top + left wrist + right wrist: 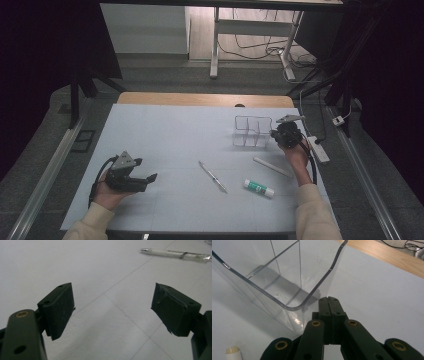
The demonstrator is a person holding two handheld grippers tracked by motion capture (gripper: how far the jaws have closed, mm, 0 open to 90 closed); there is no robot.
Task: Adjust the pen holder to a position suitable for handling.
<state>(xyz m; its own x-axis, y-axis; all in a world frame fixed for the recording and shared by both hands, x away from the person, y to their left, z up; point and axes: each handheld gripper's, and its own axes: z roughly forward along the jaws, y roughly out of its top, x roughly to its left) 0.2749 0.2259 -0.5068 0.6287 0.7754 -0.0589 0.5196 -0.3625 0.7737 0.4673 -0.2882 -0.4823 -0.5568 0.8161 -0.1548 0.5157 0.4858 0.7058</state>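
Right gripper (pixel 329 300) jaws pressed together, empty, tips just beside clear organizer (pixel 287 287) corner. Left gripper (pixel 112 307) jaws wide apart; pen (pixel 175 253) beyond them.

The left gripper (pixel 150 178) is held low at the near left by the left hand (pixel 107 192), its jaws spread wide apart and pointed rightward. The right gripper (pixel 274 134) is held farther out by the right hand (pixel 296 152), its jaws pressed together, nothing between them.
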